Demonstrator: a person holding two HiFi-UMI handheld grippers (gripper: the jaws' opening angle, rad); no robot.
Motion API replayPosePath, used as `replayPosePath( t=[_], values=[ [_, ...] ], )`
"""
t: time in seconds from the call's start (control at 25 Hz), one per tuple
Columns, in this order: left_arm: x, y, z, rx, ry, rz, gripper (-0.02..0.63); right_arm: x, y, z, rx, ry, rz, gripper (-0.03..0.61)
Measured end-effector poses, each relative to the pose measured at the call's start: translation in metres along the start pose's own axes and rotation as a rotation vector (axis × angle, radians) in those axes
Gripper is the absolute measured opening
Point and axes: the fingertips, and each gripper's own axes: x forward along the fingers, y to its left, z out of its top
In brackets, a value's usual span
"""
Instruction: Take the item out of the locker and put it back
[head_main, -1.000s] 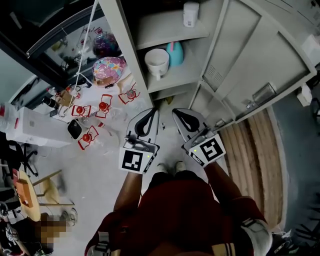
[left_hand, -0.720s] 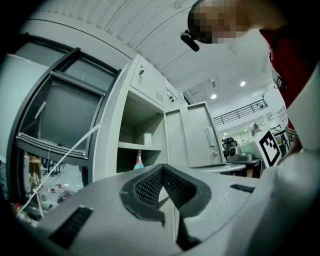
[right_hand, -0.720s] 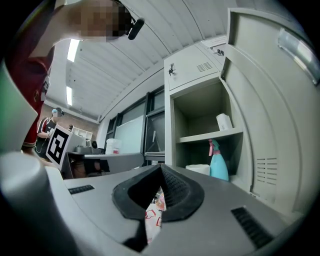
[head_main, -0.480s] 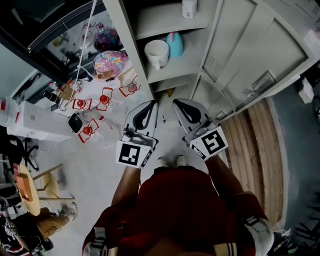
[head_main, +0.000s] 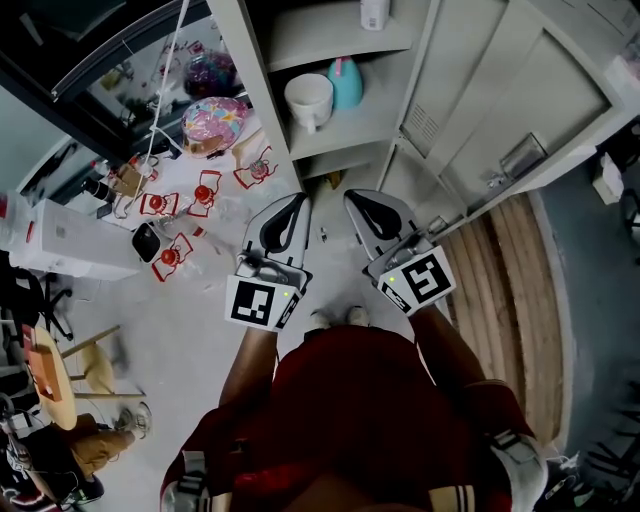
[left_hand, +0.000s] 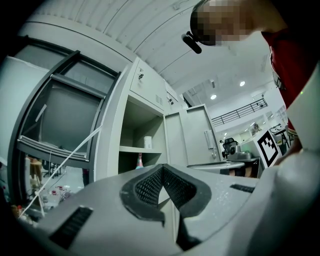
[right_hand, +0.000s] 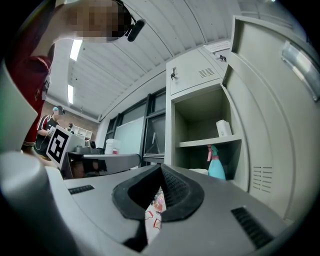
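- The left gripper (head_main: 300, 200) and the right gripper (head_main: 352, 197) were both clenched on nothing, side by side before the open locker (head_main: 255, 90).
- A white mug (head_main: 308, 100) and a teal spray bottle (head_main: 346, 82) stood just beside each other on a shelf (head_main: 372, 116) inside.

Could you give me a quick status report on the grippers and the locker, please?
Left gripper and right gripper shut, empty, short of the locker. Mug and spray bottle on a shelf, untouched. Door open, way clear.

Teal spray bottle (head_main: 346, 82), white mug (head_main: 309, 100), pale grey locker (head_main: 480, 80), red shirt (head_main: 350, 420).
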Motion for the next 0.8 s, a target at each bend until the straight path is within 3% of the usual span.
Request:
replayPosePath(
  t=[0.8],
  values=[
    [-0.010,0.001,0.001,0.010,0.014,0.019,0.006,-0.006,0.008,-0.008,0.008,0.008,0.008,-0.003]
  ],
)
